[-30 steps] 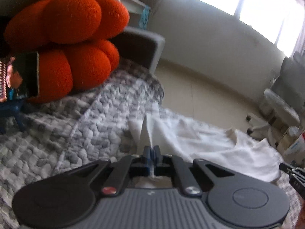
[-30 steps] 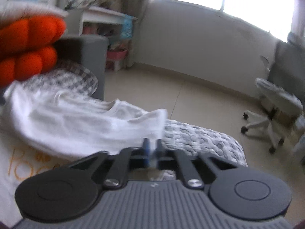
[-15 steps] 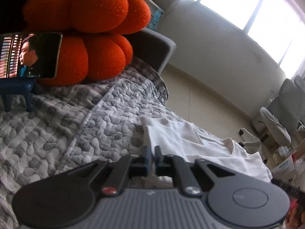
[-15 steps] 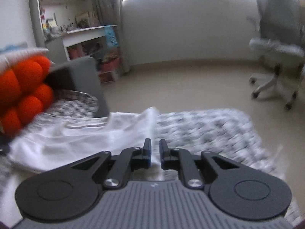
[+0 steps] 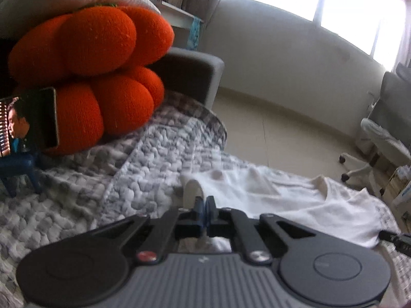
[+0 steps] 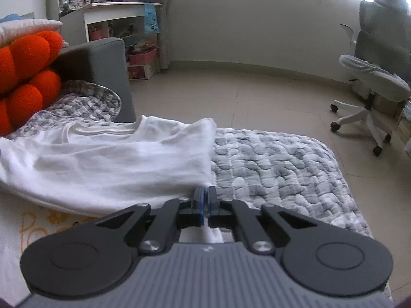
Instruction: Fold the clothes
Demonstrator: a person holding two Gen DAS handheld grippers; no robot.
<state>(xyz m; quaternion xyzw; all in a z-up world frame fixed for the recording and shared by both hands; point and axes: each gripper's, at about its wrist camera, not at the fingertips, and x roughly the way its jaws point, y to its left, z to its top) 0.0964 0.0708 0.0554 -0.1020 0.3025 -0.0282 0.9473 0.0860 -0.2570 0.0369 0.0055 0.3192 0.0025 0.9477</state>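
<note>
Right wrist view: my right hand-held gripper (image 6: 205, 200) is clenched on the edge of the white T-shirt (image 6: 115, 164), which sprawls toward ten o'clock over the grey quilted bed (image 6: 282, 164). My left hand-held gripper (image 5: 204, 206) pinches another edge. Light, limp cotton, I judge: grip hems and corners. Orange cushion (image 5: 97, 71) at eleven, office chair (image 6: 372, 82) at two.

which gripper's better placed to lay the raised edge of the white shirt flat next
Probably the right gripper. It is shut on the white shirt at its outer edge, with bare quilt directly ahead. The left gripper is pinching a bunched fold, close to the orange cushion.
</note>
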